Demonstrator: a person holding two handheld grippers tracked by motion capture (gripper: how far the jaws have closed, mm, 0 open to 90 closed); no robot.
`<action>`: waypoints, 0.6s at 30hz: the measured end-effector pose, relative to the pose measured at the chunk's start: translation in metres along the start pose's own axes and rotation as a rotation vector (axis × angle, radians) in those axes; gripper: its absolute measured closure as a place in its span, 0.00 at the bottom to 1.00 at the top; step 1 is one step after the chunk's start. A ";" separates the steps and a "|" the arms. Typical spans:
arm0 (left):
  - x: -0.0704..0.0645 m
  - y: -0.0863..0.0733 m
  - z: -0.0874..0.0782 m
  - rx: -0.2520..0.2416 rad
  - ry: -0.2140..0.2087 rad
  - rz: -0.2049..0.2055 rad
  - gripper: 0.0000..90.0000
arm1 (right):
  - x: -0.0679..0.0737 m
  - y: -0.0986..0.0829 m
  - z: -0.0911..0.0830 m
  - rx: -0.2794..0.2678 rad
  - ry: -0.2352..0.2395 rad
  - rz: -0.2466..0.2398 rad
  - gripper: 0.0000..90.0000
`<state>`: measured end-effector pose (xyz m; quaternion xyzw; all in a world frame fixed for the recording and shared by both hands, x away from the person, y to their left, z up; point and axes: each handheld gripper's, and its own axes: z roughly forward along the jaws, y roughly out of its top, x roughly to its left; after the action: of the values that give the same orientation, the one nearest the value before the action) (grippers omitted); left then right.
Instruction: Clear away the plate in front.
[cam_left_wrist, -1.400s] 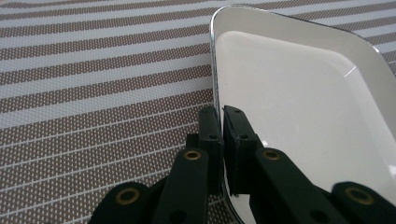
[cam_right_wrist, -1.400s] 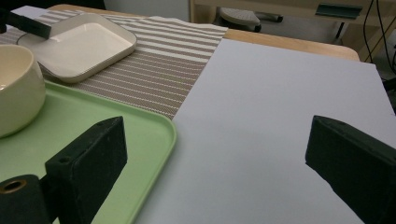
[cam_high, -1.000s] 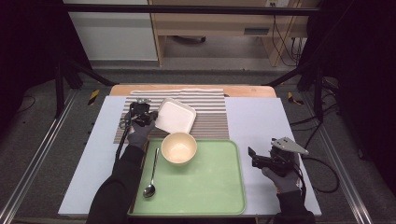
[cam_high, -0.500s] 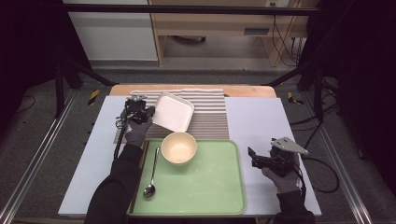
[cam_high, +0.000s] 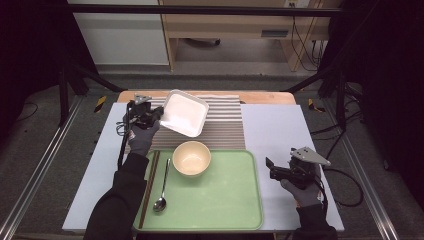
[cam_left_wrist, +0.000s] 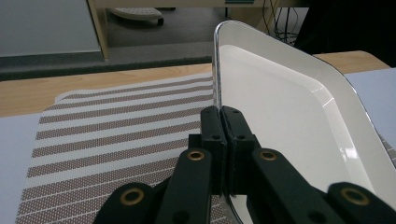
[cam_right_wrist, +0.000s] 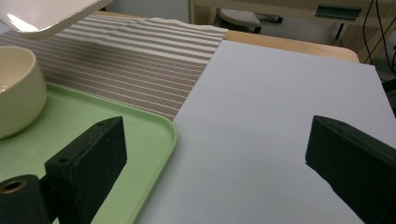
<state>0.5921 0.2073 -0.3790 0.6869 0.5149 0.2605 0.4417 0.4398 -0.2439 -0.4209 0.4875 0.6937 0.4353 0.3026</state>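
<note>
- The white square plastic plate (cam_high: 185, 113) is held above the brown-and-white striped cloth mat (cam_high: 225, 127), at the mat's left part, and it does not lie flat on it.
- The plate is tilted: its edge toward the left gripper (cam_high: 150, 116) is higher, and its open face looks up and to the right side of the mat. One corner points to the far edge of the mat; the plate has no clear long axis.
- The jaws of the left gripper (cam_left_wrist: 223, 122) are pressed together on the thin rim of the plate (cam_left_wrist: 289, 112).
- The right gripper (cam_high: 270, 168) is well to the right of the mat, over the grey tabletop (cam_high: 280, 130), with its jaws spread wide and nothing between them.
- Compared with half a second ago, the plate is raised higher and more tilted; the right gripper stayed in place.
</note>
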 end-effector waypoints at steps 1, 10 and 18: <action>-0.001 0.002 -0.003 -0.003 -0.006 0.003 0.98 | 0.000 0.000 0.000 -0.001 0.000 0.000 0.06; -0.012 0.011 -0.029 -0.060 -0.053 0.014 0.98 | 0.001 0.001 0.000 0.002 0.002 -0.005 0.06; -0.022 0.016 -0.056 -0.101 -0.093 0.038 0.98 | 0.002 0.001 -0.001 -0.001 0.004 -0.006 0.06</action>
<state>0.5474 0.2043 -0.3363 0.6848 0.4671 0.2623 0.4940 0.4391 -0.2424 -0.4197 0.4847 0.6954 0.4357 0.3028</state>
